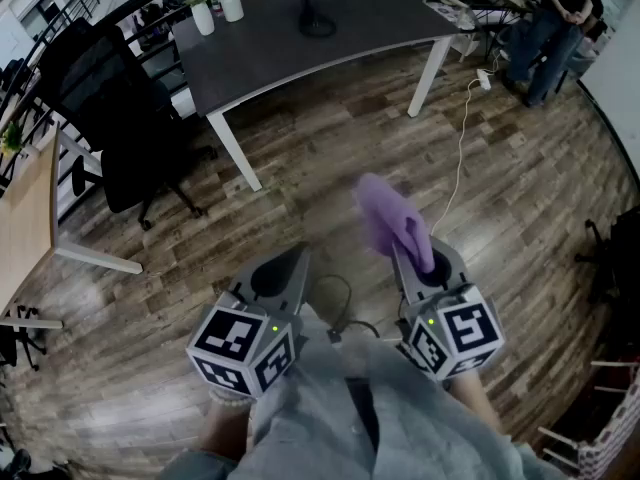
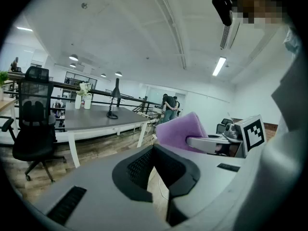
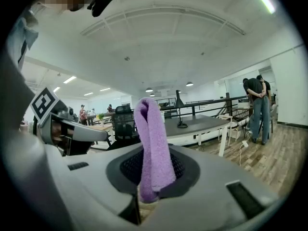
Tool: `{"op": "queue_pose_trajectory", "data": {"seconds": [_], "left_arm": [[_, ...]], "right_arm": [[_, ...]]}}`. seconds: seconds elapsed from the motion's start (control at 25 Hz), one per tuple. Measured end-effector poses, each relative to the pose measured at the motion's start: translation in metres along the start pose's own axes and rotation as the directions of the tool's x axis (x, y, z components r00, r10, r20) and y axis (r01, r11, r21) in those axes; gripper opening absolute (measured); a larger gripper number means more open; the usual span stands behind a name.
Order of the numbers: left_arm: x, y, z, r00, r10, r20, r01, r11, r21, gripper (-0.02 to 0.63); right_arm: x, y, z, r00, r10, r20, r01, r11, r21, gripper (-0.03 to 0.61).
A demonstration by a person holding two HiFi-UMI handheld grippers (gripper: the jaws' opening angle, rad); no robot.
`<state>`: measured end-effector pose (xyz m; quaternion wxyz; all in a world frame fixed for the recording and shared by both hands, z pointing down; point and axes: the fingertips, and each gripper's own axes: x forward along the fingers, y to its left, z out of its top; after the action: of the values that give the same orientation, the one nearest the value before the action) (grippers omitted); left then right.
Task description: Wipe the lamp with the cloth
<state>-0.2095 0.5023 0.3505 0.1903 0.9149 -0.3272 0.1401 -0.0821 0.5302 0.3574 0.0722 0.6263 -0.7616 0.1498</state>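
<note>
Cloth (image 1: 392, 220): purple, folded, standing up out of the right gripper (image 1: 416, 260), whose fingers pinch its lower end.
Left gripper (image 1: 296, 258): fingers pressed together, nothing between them.
Lamp (image 1: 318, 24): black, upright on the grey table (image 1: 290, 60), far across the wood floor.
Bearing: the lamp lies far ahead and slightly left of the cloth, well apart from both grippers.
Likely need: step closer, then wipe along the upright stem.
</note>
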Motion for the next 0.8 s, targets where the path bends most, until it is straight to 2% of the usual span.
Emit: {"op": "queue_pose_trajectory", "data": {"seconds": [0.56,0.8], "left_arm": [[0.000,-0.010,-0.008,1.000,0.010,-0.002,-0.010,1.000,-0.020,0.012],[0.001,0.004,0.001,0.999,0.032,0.001,-0.032,0.999,-0.015,0.012]], "right_arm": [[-0.011,-0.005,-0.016,0.999,0.004,-0.039,-0.005,1.000,-0.015,0.051],[0.002,-0.005,-0.009,0.999,0.006,-0.043,-0.007,1.000,-0.020,0.051]]}}
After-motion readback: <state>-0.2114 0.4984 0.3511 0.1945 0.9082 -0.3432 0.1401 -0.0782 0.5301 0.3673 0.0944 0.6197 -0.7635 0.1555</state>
